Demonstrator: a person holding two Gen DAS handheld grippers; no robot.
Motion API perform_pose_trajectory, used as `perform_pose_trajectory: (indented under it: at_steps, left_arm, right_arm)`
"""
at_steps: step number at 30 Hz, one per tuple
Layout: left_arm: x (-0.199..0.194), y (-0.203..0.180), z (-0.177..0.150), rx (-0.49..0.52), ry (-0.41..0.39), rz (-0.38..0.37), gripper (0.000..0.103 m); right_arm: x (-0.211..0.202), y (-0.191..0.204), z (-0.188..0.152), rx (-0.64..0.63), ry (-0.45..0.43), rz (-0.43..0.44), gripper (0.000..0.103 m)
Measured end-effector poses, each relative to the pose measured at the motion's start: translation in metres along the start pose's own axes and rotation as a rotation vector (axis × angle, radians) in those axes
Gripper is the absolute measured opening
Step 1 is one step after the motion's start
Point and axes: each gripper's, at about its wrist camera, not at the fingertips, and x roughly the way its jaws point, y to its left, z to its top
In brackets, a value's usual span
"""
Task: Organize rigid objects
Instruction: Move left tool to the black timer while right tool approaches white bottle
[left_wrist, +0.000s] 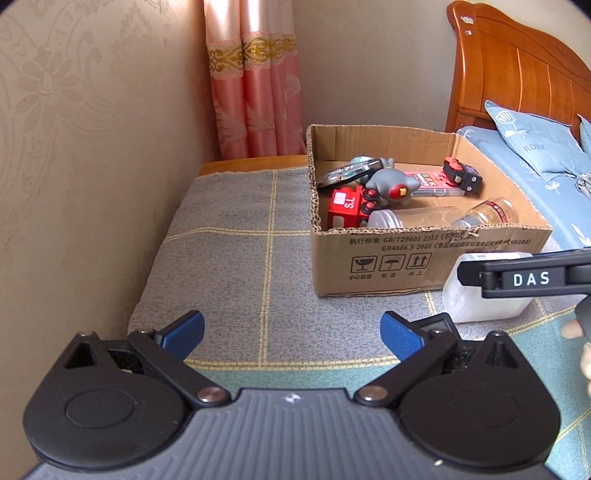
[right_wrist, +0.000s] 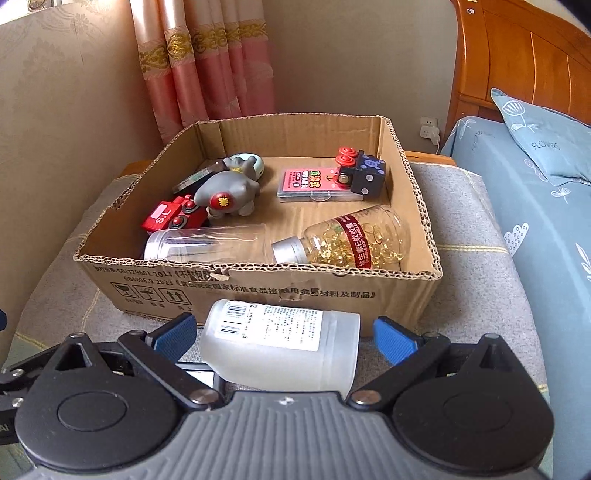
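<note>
Right wrist view shows the frosted white bottle (right_wrist: 280, 343) lying on its side on the cloth-covered bench (right_wrist: 461, 236), just in front of the cardboard box (right_wrist: 258, 291), its long axis running crosswise between the right gripper (right_wrist: 282, 332) fingers, which stand apart on either side of it, not yet clamped; the left gripper (left_wrist: 291, 328), fingers also apart and empty, hangs well off to the left, so the right is nearer

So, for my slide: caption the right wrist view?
Open right tongs straddle a white bottle lying before the cardboard box.
</note>
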Motion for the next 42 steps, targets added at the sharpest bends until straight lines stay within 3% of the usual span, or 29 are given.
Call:
perform_pose_trajectory:
  at_steps: [13,18,26,33,42]
  left_arm:
    - [0.013,-0.031,-0.003,0.05,0.037,-0.124,0.101]
    - [0.028,-0.054,-0.005,0.103,0.102,-0.156,0.101]
    - [0.043,-0.077,-0.013,0.158,0.131,-0.203,0.101]
    - [0.054,-0.084,-0.021,0.197,0.163,-0.212,0.101]
    - [0.046,-0.051,-0.027,0.182,0.162,-0.157,0.101]
  right_arm:
    - [-0.025,-0.049,-0.03,0.085,0.013,-0.041,0.103]
    - [-0.024,-0.051,-0.047,0.005,0.028,-0.086,0.103]
    - [-0.017,-0.058,-0.067,-0.08,0.063,-0.11,0.103]
    - [-0.014,-0.066,-0.074,-0.059,0.071,-0.092,0.103]
    - [-0.015,-0.066,-0.075,-0.065,0.06,-0.088,0.103]
